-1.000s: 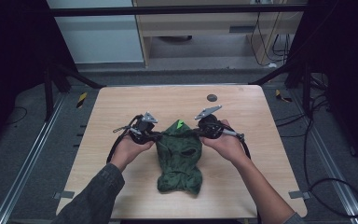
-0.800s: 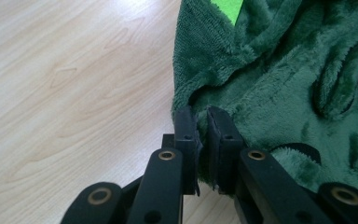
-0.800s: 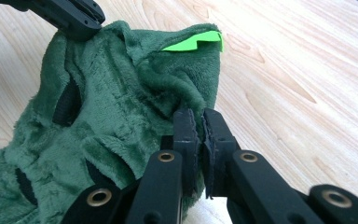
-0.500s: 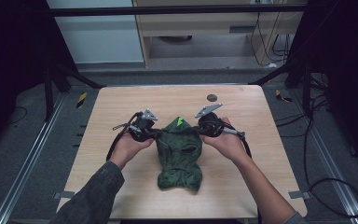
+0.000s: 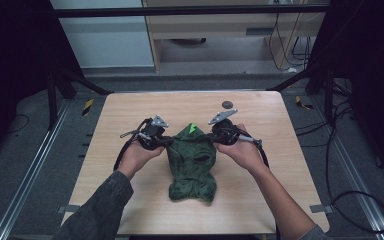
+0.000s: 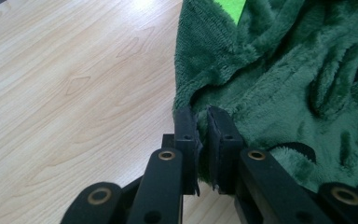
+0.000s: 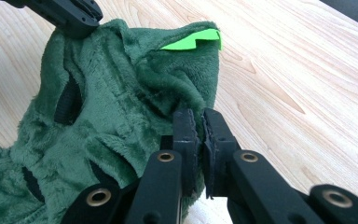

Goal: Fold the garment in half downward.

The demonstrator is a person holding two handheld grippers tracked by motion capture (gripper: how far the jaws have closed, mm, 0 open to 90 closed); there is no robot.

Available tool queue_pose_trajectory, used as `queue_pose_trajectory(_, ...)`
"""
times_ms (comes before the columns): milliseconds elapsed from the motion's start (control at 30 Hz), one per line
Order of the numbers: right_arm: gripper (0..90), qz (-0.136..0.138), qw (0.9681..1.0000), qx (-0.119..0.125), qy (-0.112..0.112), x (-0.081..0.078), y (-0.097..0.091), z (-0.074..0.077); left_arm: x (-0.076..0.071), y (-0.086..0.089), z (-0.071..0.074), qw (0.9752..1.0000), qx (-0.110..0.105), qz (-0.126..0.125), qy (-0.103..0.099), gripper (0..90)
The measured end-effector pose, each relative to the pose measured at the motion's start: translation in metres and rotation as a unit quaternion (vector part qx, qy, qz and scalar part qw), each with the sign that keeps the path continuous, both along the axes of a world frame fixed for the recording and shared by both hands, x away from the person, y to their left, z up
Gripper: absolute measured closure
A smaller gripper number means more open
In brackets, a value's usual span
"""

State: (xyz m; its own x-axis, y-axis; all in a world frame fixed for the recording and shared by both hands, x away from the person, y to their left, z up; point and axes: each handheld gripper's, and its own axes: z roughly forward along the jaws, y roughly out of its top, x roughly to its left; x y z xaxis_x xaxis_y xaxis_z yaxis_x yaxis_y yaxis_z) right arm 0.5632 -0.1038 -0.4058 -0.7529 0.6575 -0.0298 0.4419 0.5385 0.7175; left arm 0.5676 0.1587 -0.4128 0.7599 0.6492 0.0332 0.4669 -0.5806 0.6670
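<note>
left tool (image 6: pixel 204 122) clamped on green plush garment (image 5: pixel 192 162) edge | right tool (image 7: pixel 198 122) clamped on opposite edge | risk: thin pinch slipping off fleece under tension, dropping onto tabletop (image 5: pixel 130 107)

Your left gripper (image 6: pixel 204 122) has its jaws pinched on the fuzzy dark green plush garment (image 6: pixel 279 79), so the fabric between them is hidden, and that garment runs off the top and right edges of the left gripper view. The small dark round object (image 5: pixel 227 104) near the far edge of your pale wooden table (image 5: pixel 130 107) is too small to identify. In the right gripper view the garment's lower part is cut off at the bottom left corner.
</note>
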Motion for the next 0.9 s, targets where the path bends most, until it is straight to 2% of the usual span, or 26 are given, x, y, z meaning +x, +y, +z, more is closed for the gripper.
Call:
queue_pose_trajectory(167,85.0,-0.002,1.0,-0.002,-0.003,0.004,0.001,0.0,0.007,0.0,-0.001,1.0,0.002,0.007,0.0,83.0)
queue_pose_trajectory(333,85.0,-0.005,0.9999,-0.008,-0.008,0.009,0.004,0.0,0.009,-0.001,0.001,0.9999,0.004,0.011,-0.007,83.0)
queue_pose_trajectory(433,85.0,-0.004,0.9999,-0.009,-0.011,0.008,0.005,0.001,0.006,0.0,0.002,0.9998,0.01,0.009,-0.012,83.0)
queue_pose_trajectory(900,84.8,0.011,0.9995,0.004,-0.029,-0.01,0.003,0.003,-0.013,0.006,0.002,0.9998,0.002,0.002,-0.022,82.9)
